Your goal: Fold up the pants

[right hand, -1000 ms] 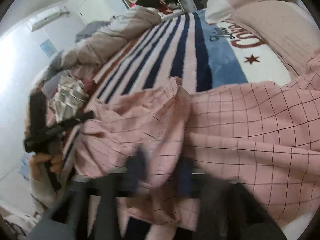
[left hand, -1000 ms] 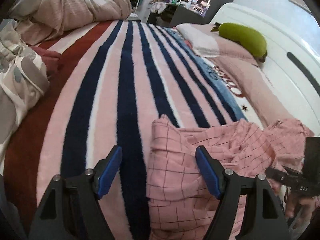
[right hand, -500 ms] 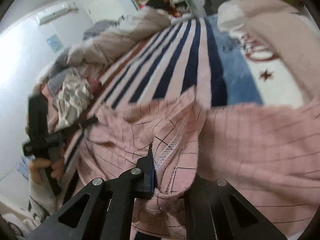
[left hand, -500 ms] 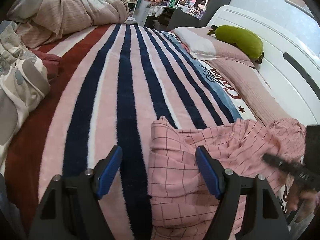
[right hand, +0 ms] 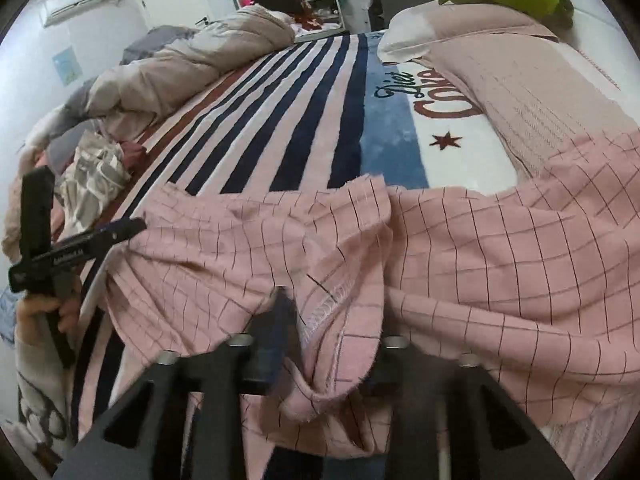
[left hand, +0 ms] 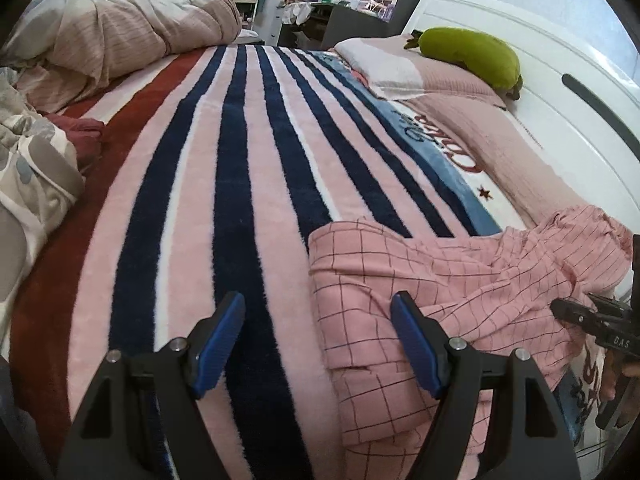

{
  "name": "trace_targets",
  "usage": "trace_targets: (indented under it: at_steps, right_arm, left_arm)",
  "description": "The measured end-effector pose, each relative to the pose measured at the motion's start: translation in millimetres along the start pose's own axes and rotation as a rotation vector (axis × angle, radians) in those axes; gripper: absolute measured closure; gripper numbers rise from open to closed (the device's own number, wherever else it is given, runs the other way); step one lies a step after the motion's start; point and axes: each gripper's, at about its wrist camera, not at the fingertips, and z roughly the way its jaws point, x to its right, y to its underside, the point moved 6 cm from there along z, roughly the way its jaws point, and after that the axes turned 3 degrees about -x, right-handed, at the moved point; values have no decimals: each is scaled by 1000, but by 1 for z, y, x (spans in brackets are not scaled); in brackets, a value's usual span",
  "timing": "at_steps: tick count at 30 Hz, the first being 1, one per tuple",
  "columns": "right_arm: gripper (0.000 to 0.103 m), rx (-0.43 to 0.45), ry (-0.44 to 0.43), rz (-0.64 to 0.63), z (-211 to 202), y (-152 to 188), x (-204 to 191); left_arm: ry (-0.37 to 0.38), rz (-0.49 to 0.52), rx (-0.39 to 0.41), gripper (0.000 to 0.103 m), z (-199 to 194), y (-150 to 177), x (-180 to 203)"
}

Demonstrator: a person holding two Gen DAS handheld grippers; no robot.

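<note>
Pink checked pants point(left hand: 432, 292) lie crumpled across the near side of a bed, on a striped blanket point(left hand: 248, 184) of navy, pink and white bands. In the left wrist view one pant end is flatter than it was a second ago: its corner, then puckered upward, now lies down on the blanket with a straighter edge. The left gripper point(left hand: 318, 340) hovers with its blue-padded fingers wide apart, one either side of that edge, gripping nothing; it has barely moved.

In the right wrist view the right gripper point(right hand: 332, 344) has a fold of the pants bunched between its fingers, a stitched seam showing there. The picture is blurred at the tips, but the fingers look closed on the cloth, as they did half a second ago. The fabric, which then stood in a raised peak, has dropped and spread wider over the blanket.

This suggests the pants are being laid out flat; no fold looks made yet, and wrinkles remain.

No containers are in view. A pillow point(left hand: 404, 68) with a green plush point(left hand: 472, 56) lies by the headboard, and a rumpled duvet point(left hand: 132, 36) lies on the far side.
</note>
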Motion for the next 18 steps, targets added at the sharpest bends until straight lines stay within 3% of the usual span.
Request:
trace_targets:
  at_steps: [4, 6, 9, 10, 13, 15, 17, 18]
  right_arm:
    - [65, 118, 52, -23, -38, -15, 5]
    - [66, 168, 35, -43, -55, -26, 0]
    - [85, 141, -46, -96, -50, -35, -19]
    - [87, 114, -51, -123, -41, -36, -25]
    - [87, 35, -1, -168, -11, -35, -26]
    - [87, 1, 80, -170, 3, -33, -14]
    - [80, 9, 147, -150, 7, -34, 4]
    - [70, 10, 145, -121, 7, -37, 15]
  left_arm:
    - [95, -29, 60, 31, -20, -5, 4]
    - [120, -11, 63, 31, -23, -4, 10]
    - [108, 39, 23, 31, -15, 0, 21]
    - [91, 55, 10, 31, -11, 2, 23]
    - [39, 63, -25, 31, 0, 6, 19]
    - [21, 41, -45, 31, 6, 8, 12]
    - [25, 20, -42, 31, 6, 8, 8]
    - [26, 15, -35, 31, 5, 7, 7]
